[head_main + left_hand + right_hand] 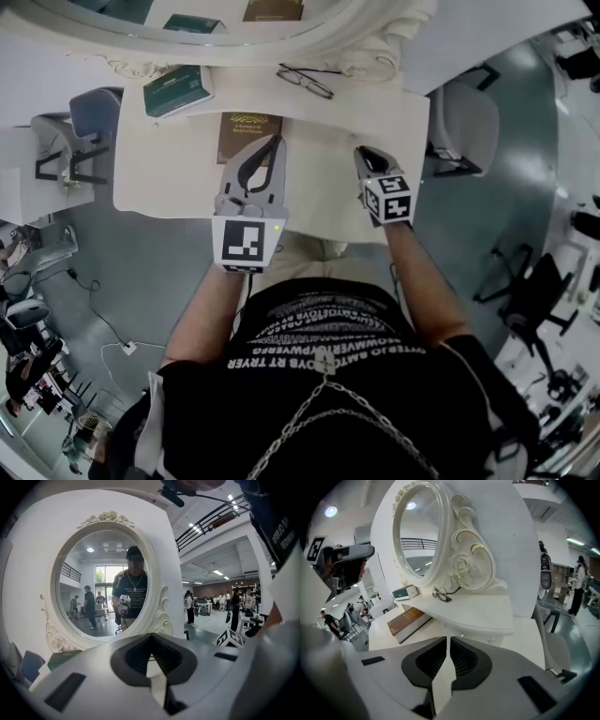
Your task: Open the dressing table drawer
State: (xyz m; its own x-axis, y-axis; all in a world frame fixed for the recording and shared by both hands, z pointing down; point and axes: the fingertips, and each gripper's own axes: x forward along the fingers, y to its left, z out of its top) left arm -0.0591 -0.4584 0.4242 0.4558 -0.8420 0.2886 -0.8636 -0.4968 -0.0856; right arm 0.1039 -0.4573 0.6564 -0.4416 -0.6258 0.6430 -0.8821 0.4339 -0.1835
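The white dressing table (pixel 169 178) stands before me with its oval mirror (pixel 101 583). Under its raised shelf (pixel 487 611) the right gripper view shows a small drawer front with two knobs (pixel 461 634), closed. My left gripper (pixel 275 141) hovers over the tabletop near a brown book (pixel 248 131), jaws shut and empty. To its right, my right gripper (pixel 360 152) is also shut on nothing and points down at the shelf's front edge, short of the knobs. Seen from above, the shelf hides the drawer.
A green box (pixel 176 89) and a pair of glasses (pixel 305 80) lie on the shelf. A blue-grey chair (pixel 89 117) stands at the table's left and a white chair (pixel 464 127) at its right. Cables trail on the floor at the left.
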